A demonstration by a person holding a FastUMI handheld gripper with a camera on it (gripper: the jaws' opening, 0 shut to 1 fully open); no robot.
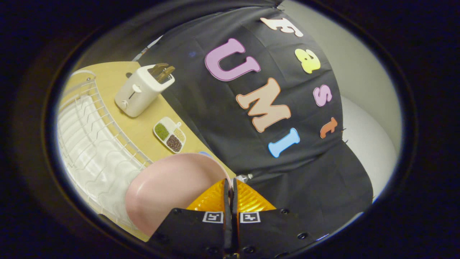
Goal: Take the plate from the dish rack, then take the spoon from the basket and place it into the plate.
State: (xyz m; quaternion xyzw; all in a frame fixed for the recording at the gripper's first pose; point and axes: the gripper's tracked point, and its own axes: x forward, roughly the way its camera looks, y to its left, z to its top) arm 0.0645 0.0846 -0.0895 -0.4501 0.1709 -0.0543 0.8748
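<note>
The plate (169, 187) is pale pink, smooth and glossy, with a shallow round bowl and a thin rim. It sits at the lower centre of the frame, tilted on edge, its rim running in between the two fingers of the claw (230, 189). The fingers stand almost together, with only a narrow slit between them, and the plate's edge is pinched in that slit, so the claw holds the plate. The plate hangs just beside the near end of the dish rack (93, 144), over its corner; whether it still touches the wires cannot be told.

The dish rack is white wire, lying along the left of the frame on the light wooden surface (143, 129). Its upright prongs stand in rows and its slots look bare.

In the middle of the frame, on the surface beyond the plate, lies a small white divided dish (169, 134) with three compartments: one holds green grains, one dark brown grains, one pale grains. At the upper left stands a white toaster (142, 90) with two brown slices of toast (162, 71) sticking out of its slots.

A bit of something blue (205, 154) peeks out behind the plate's upper rim; what it is cannot be told.
</note>
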